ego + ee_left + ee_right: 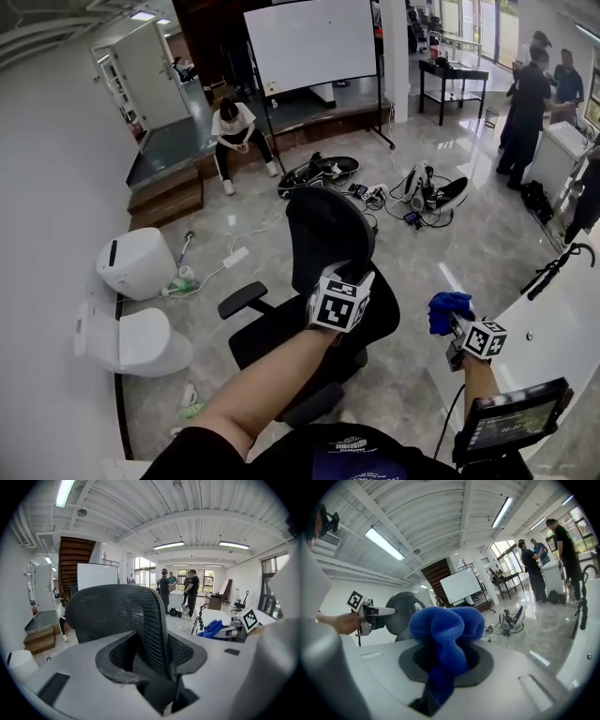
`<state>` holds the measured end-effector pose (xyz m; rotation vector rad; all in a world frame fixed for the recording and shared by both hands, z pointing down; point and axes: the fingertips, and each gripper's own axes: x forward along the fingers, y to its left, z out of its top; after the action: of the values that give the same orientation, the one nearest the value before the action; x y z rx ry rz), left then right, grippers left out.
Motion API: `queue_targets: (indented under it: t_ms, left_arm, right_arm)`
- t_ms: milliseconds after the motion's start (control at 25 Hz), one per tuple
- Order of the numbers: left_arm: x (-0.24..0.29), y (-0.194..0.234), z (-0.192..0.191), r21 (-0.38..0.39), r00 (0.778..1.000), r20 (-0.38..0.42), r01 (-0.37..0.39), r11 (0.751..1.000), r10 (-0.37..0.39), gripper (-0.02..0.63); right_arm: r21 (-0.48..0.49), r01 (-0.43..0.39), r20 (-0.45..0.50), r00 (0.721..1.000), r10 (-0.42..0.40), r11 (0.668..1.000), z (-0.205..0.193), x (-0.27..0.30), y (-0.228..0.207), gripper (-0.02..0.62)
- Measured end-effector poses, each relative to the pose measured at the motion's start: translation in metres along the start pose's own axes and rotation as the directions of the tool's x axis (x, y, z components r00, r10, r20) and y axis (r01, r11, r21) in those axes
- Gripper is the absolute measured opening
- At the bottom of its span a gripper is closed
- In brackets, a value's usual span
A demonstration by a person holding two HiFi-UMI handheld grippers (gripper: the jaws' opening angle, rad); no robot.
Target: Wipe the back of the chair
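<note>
A black office chair stands in the middle of the floor, its mesh back (323, 230) turned toward me. My left gripper (345, 274) is at the back's near side edge. In the left gripper view that edge (161, 634) runs down between the jaws, and the gripper (161, 677) is shut on it. My right gripper (457, 325) hovers to the right of the chair, apart from it, shut on a bunched blue cloth (447, 309). The cloth (445, 630) bulges out above the right gripper (443, 667). The chair back (405, 606) lies beyond it at the left.
Two white appliances (136, 264) stand by the left wall. A white table (562, 323) and a small screen (511, 417) are at my right. Cables and devices (375, 192) litter the floor behind the chair. A person (236, 127) sits near a whiteboard (309, 42); others (530, 103) stand far right.
</note>
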<state>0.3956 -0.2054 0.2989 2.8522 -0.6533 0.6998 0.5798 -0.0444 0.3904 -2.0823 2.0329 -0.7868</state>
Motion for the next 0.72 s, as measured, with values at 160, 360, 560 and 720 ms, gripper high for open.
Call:
queue_targets:
  t_ms: [160, 360, 560, 720]
  left_arm:
    - [-0.023, -0.029, -0.011, 0.030, 0.997, 0.022, 0.079, 0.996, -0.079, 0.184]
    - [-0.068, -0.062, -0.036, 0.067, 0.985, 0.026, 0.167, 0.984, -0.169, 0.153]
    - [-0.125, -0.086, -0.065, 0.114, 0.976, 0.019, 0.212, 0.971, -0.216, 0.120]
    - [-0.173, -0.092, -0.088, 0.153, 0.971, 0.004, 0.234, 0.960, -0.237, 0.106]
  right_arm:
    - [-0.006, 0.038, 0.015, 0.999, -0.037, 0.999, -0.006, -0.019, 0.011, 0.064]
    - [-0.007, 0.073, 0.031, 0.997, -0.073, 0.997, -0.029, -0.057, 0.047, 0.064]
    - [-0.011, 0.091, 0.037, 0.995, -0.091, 0.996, -0.060, -0.101, 0.088, 0.064]
    - [-0.018, 0.065, 0.035, 0.997, -0.065, 0.998, -0.076, -0.129, 0.119, 0.064]
